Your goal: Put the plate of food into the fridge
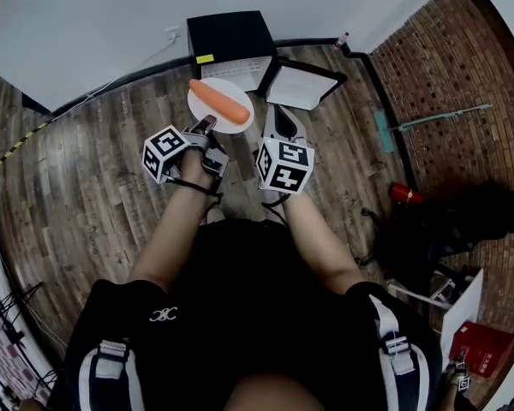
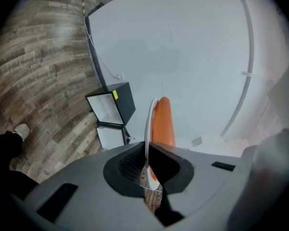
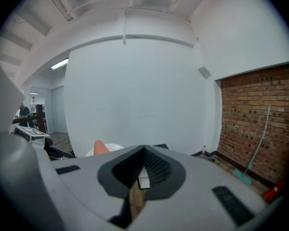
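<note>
Now I'm carrying: my left hand-held gripper (image 1: 204,128) grasps the plate (image 1: 212,115) rim, right hand-held gripper (image 1: 284,125) clenched, empty. Next, I reckon: slide it level into the open fridge (image 1: 231,39).

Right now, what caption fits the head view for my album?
Left gripper holds a round white plate with an orange carrot before the open small black fridge.
</note>
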